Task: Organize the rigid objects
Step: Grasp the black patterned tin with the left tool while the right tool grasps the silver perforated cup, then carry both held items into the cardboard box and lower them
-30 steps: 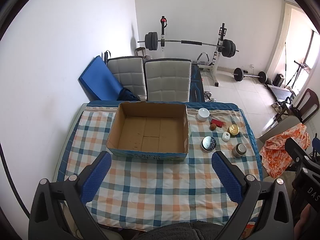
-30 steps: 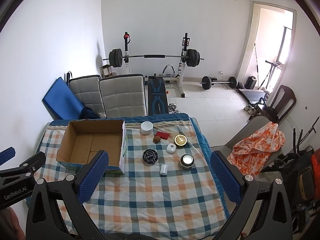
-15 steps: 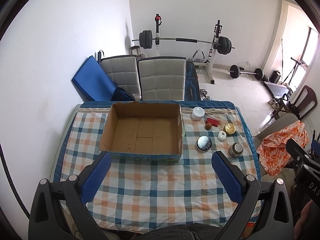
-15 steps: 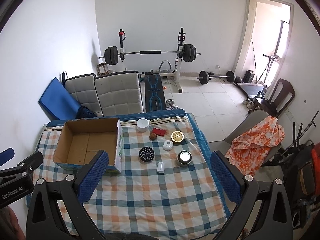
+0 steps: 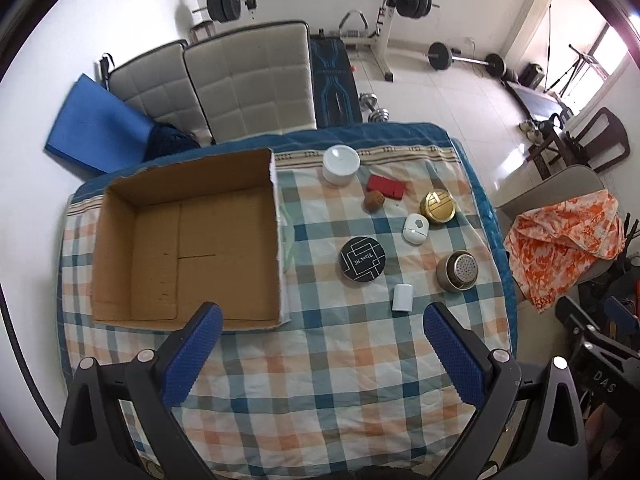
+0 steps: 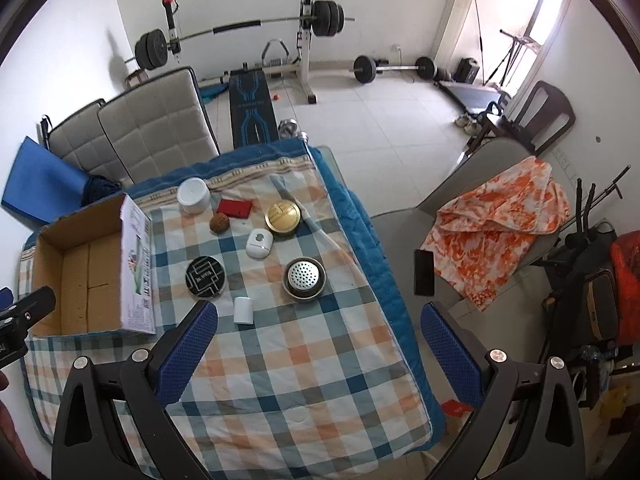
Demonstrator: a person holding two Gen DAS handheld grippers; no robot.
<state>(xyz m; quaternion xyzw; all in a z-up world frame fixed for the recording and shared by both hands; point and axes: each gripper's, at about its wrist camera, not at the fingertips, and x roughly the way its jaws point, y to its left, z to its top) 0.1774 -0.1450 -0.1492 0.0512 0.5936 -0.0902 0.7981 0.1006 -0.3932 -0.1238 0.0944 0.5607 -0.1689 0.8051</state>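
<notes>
In the left wrist view we hold the left gripper (image 5: 322,346) wide and empty above the checked cloth (image 5: 340,380), the cardboard box (image 5: 184,236) left of the small items; in the right wrist view our right gripper (image 6: 318,344) gapes empty near the white cylinder (image 6: 243,310)

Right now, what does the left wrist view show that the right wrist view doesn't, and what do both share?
Only the left wrist view shows the whole bare floor of the cardboard box.

Only the right wrist view shows the box's printed white outer side, a dark phone on the seat beside the table, and part of the left claw at the frame's left edge.

Both show the black round tin, gold tin, white jar and orange cloth.
</notes>
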